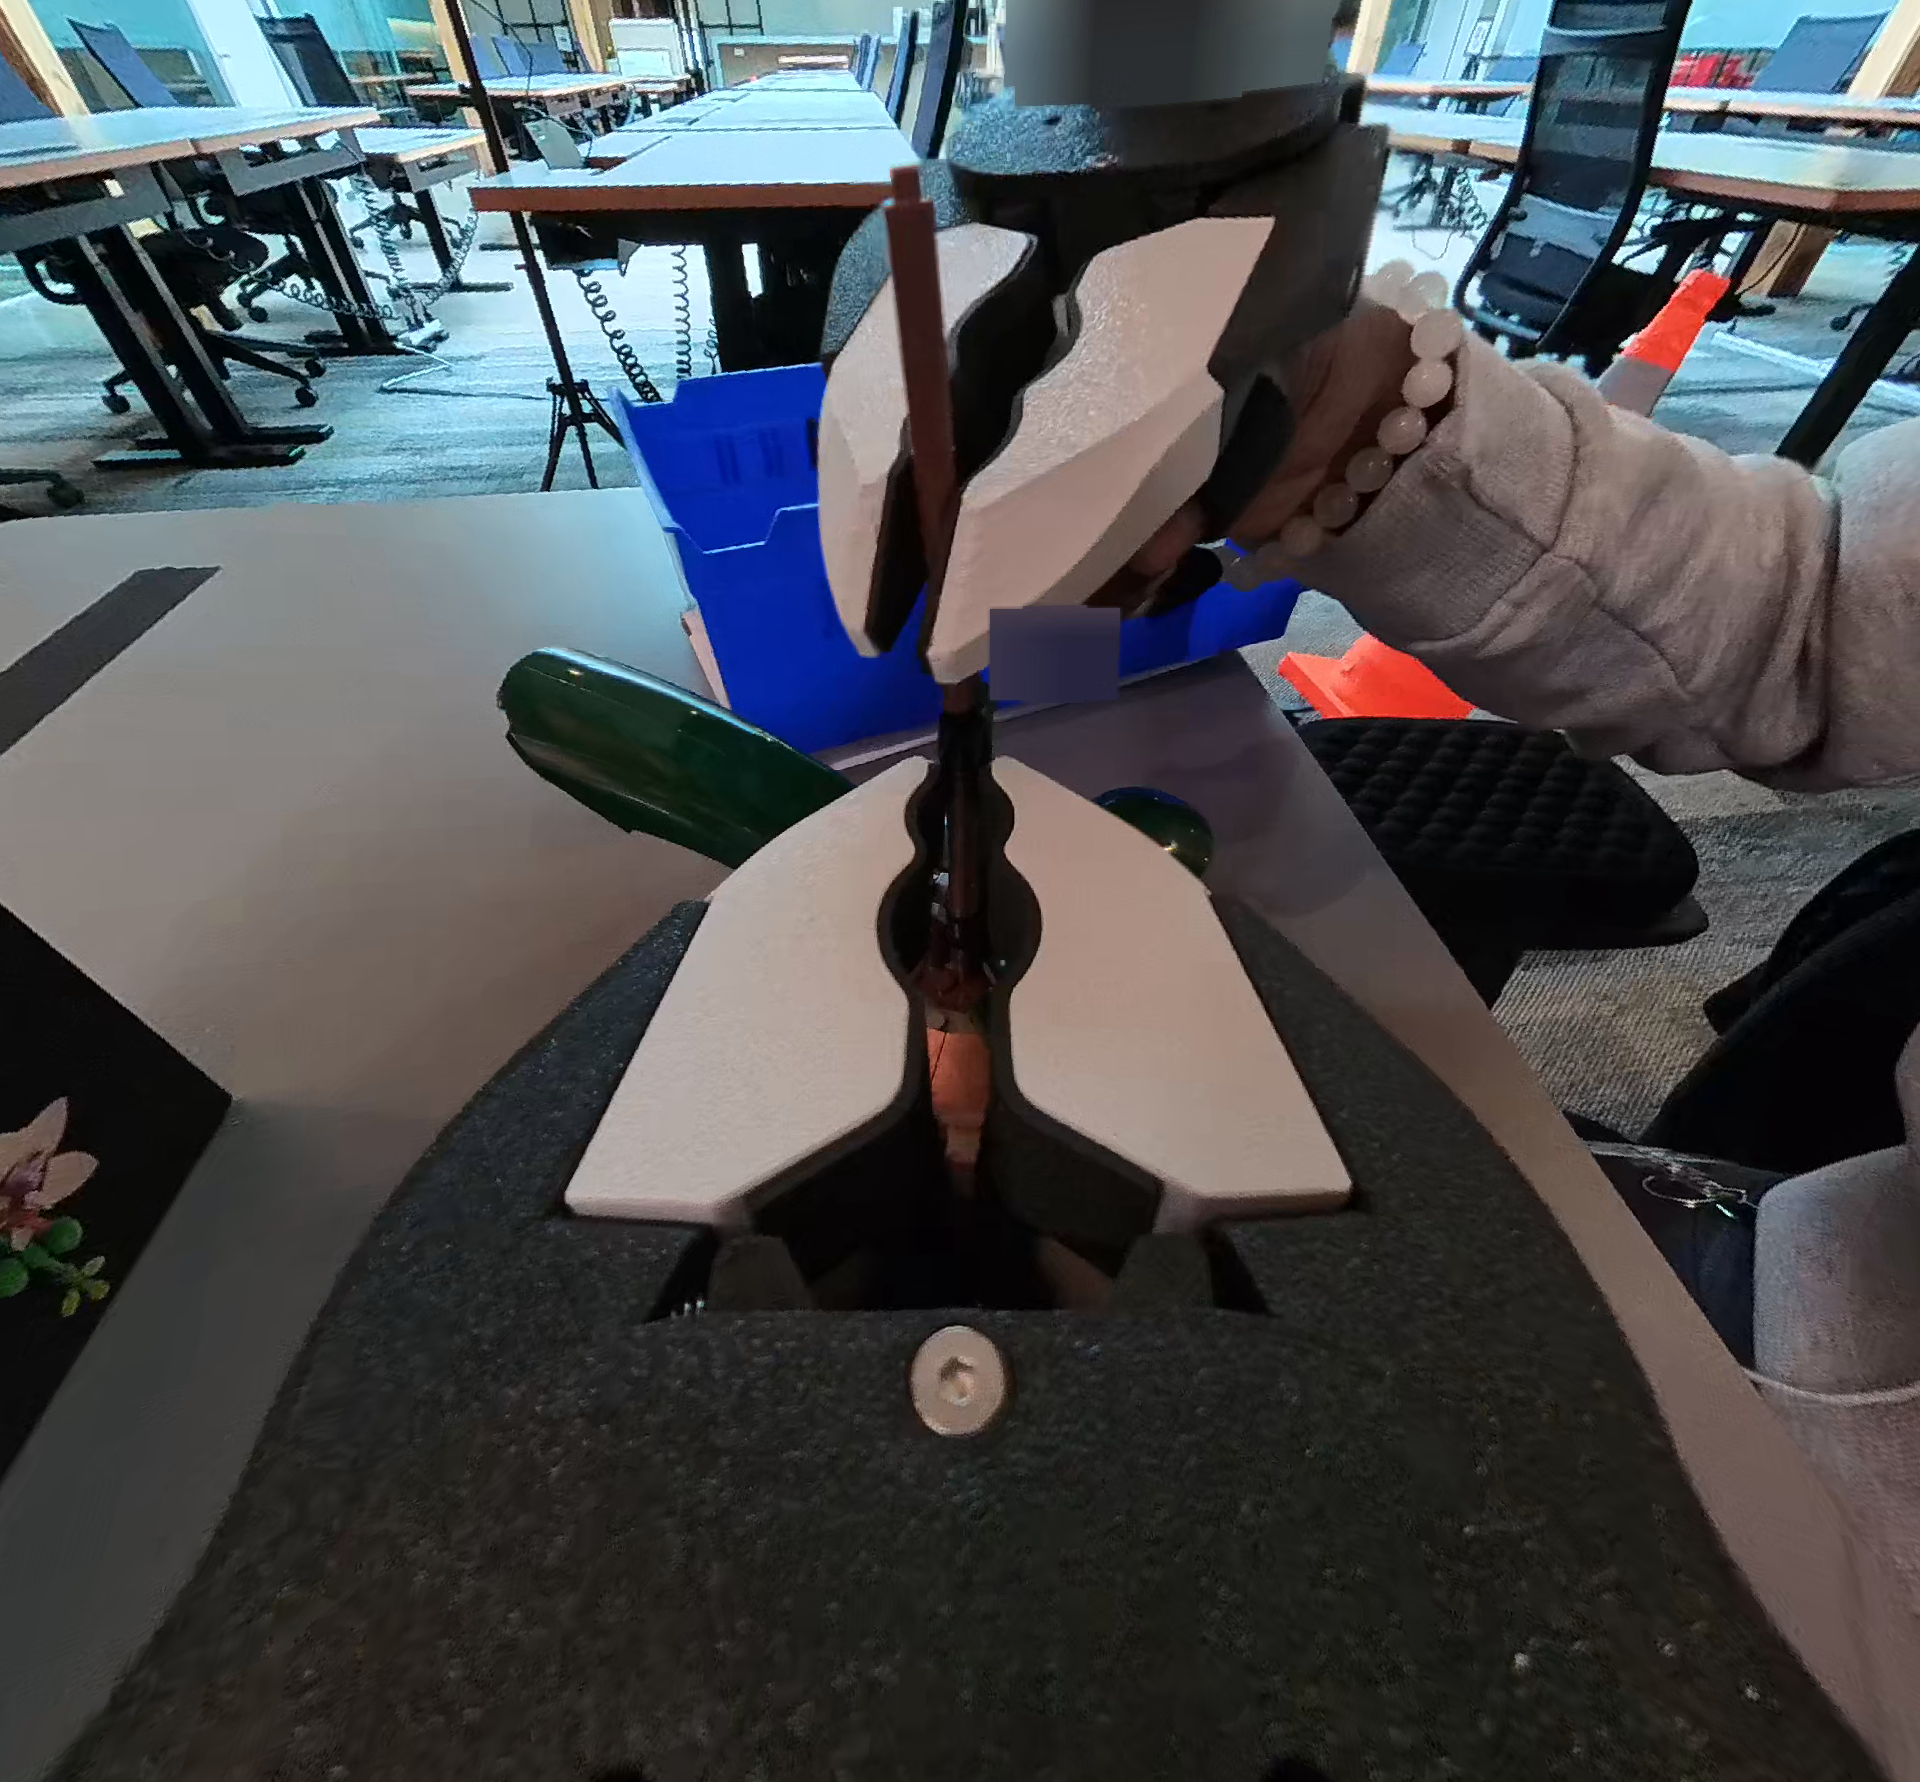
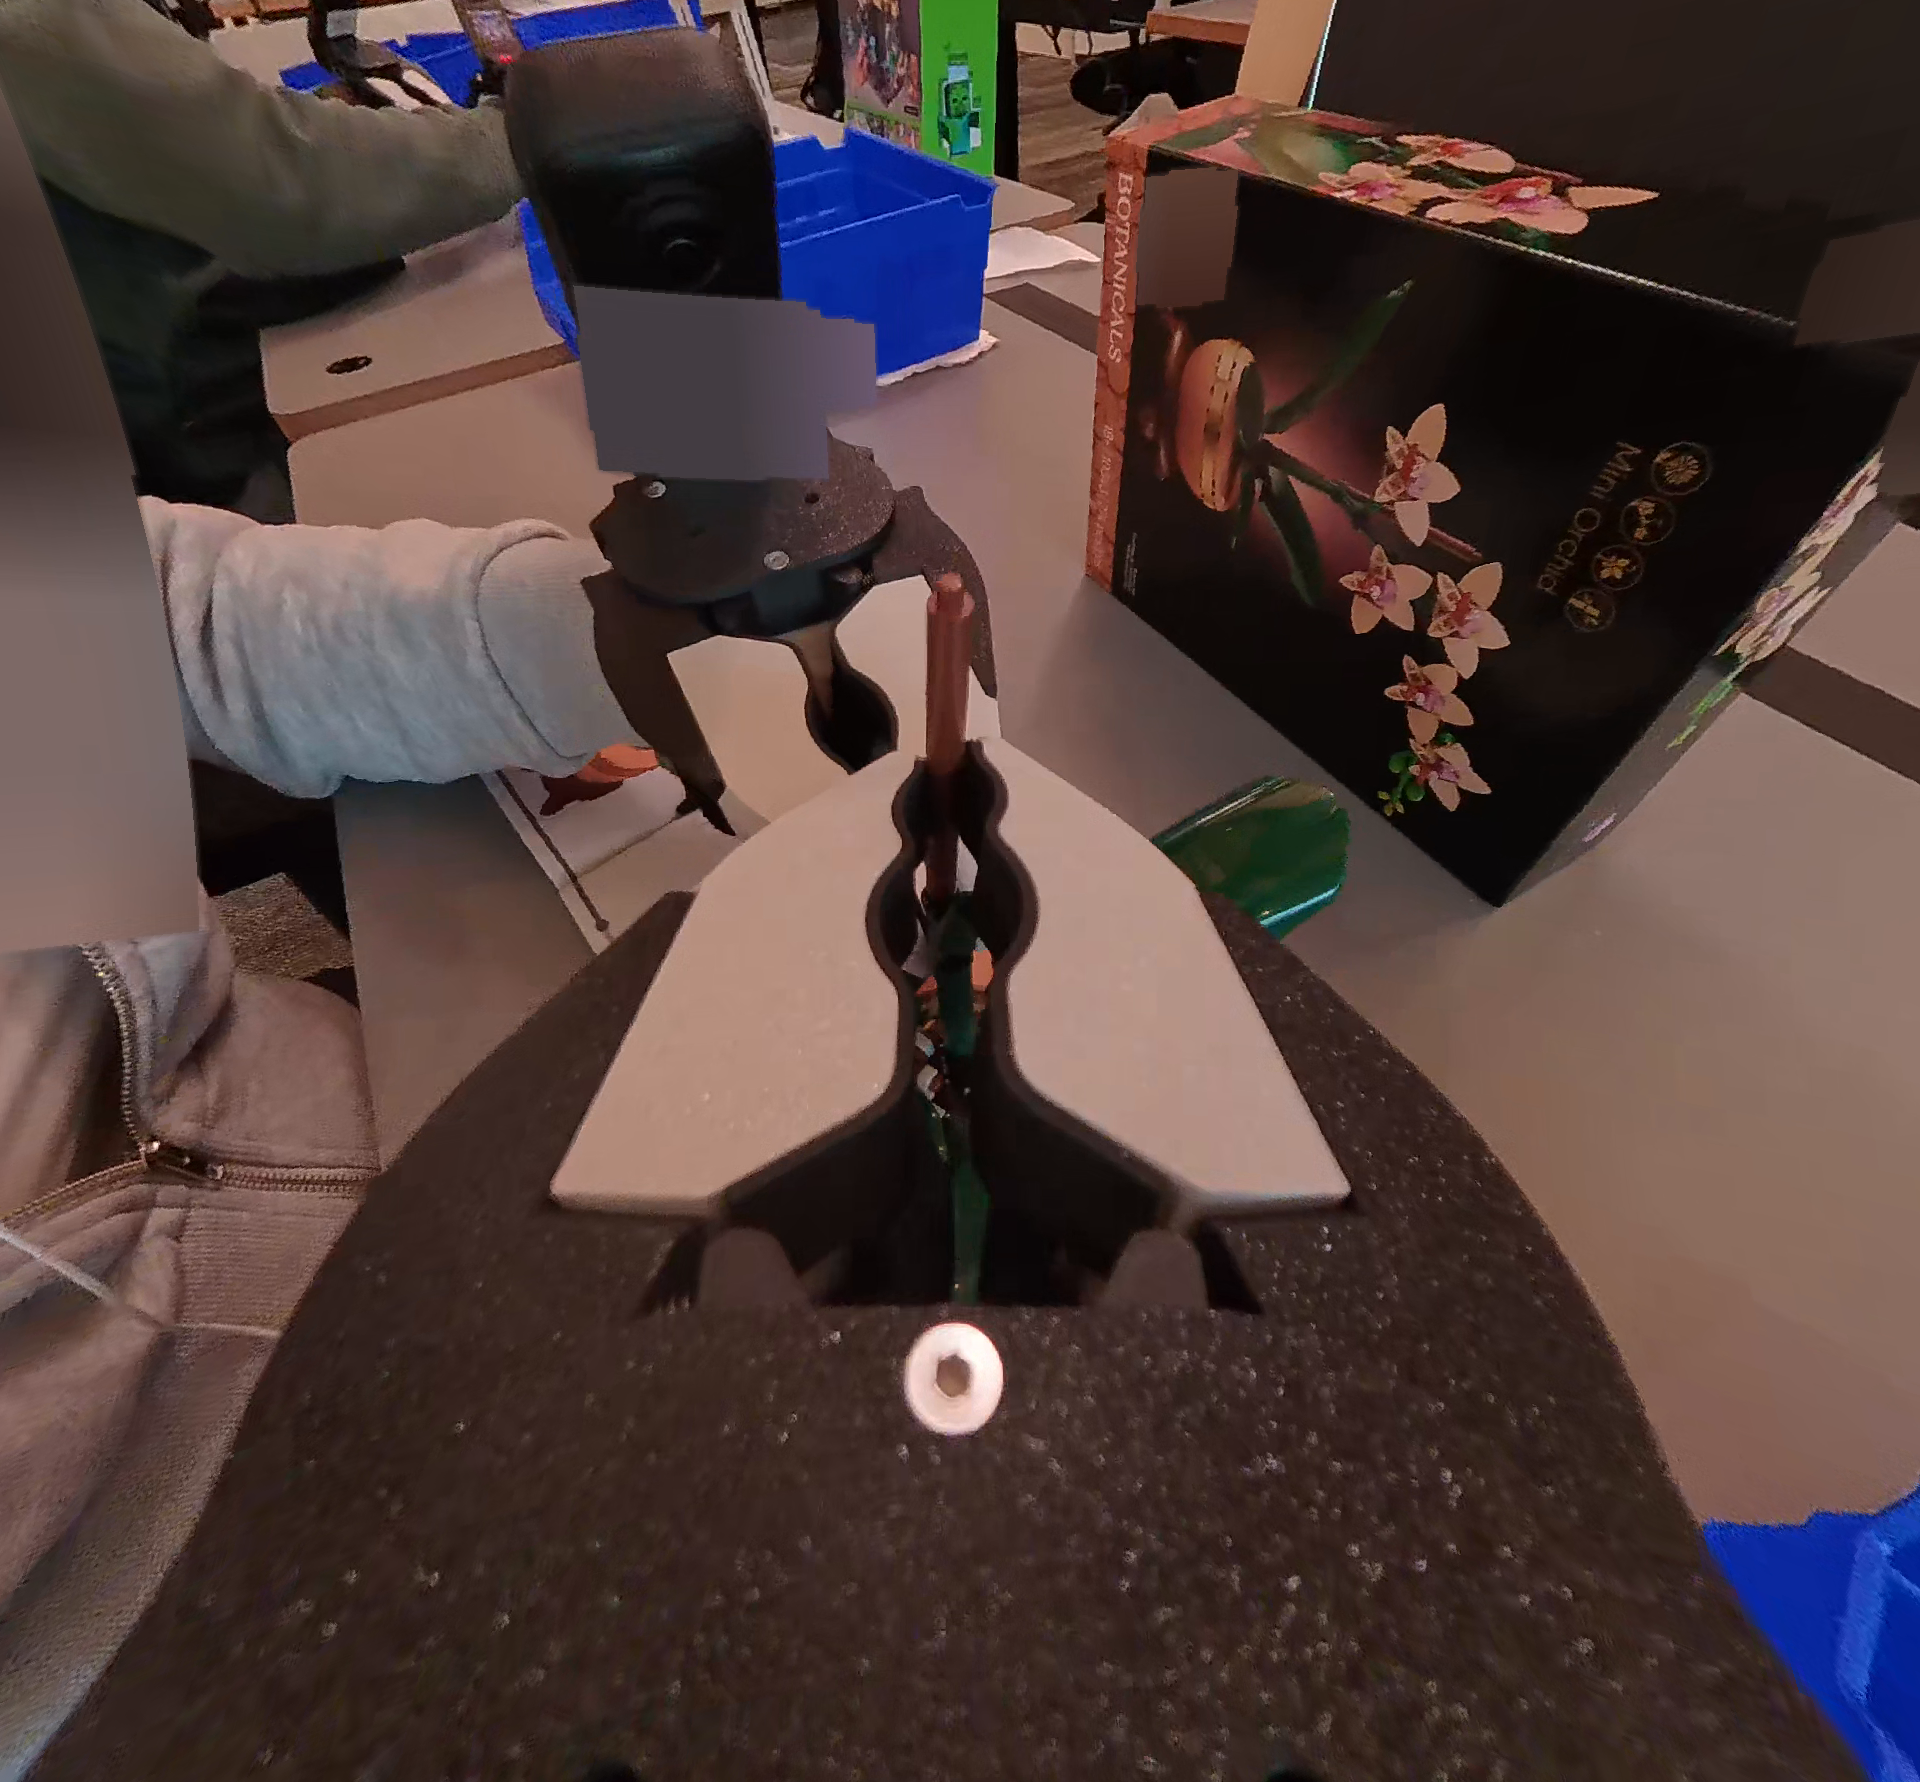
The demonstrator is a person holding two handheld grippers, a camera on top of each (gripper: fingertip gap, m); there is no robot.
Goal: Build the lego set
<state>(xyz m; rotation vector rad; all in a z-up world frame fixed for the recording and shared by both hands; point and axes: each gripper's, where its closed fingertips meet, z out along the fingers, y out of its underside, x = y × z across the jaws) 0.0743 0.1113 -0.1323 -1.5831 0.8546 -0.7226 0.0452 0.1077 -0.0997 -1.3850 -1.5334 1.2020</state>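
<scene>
A long brown rod [image 1: 925, 361] joined to a dark green stem piece [image 2: 958, 994] is held between both grippers above the grey table [image 1: 312, 693]. My left gripper [image 1: 961, 776] is shut on the lower end of this stem. My right gripper [image 1: 904, 631] comes down from above, shut on the rod, whose top sticks out past its fingers. In the right wrist view my right gripper [image 2: 940, 756] is shut with the brown rod [image 2: 945, 683] jutting forward towards my left gripper [image 2: 847, 724]. What lies deeper between the left fingers is hidden.
A dark green leaf piece [image 1: 665, 756] [image 2: 1262, 849] and a small round green piece [image 1: 1158, 818] lie on the table. The black orchid set box [image 2: 1455, 485] stands on the right. Blue bins [image 1: 748, 569] [image 2: 883, 236] stand behind. An open booklet [image 2: 592, 818] lies under my left hand.
</scene>
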